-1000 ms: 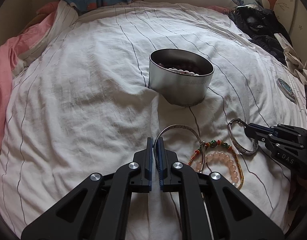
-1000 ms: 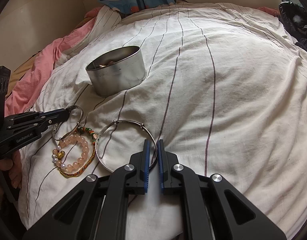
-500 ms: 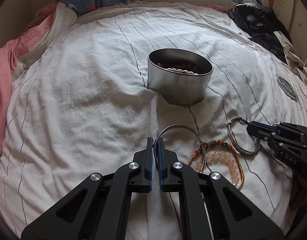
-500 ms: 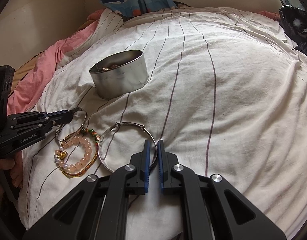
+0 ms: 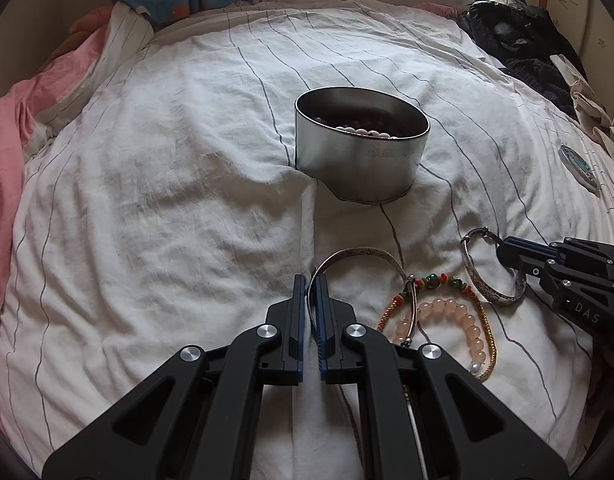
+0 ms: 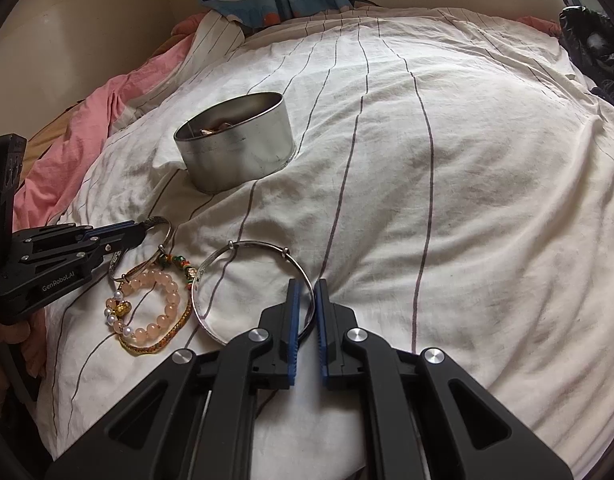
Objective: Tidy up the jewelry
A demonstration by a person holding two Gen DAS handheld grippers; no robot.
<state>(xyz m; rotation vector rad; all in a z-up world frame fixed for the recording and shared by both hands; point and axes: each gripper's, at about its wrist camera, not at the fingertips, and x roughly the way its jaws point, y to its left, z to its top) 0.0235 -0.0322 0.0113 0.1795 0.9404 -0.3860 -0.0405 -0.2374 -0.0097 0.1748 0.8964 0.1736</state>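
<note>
Each tool is clamped on a bangle, left tool (image 5: 311,292) and right tool (image 6: 306,300), ready for the tin (image 5: 361,156) just ahead.

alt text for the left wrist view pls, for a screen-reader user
The left gripper is shut on a silver bangle lying on a white striped sheet. The right gripper pinches a second bangle beside beaded bracelets; a round tin holding beads sits beyond.
</note>
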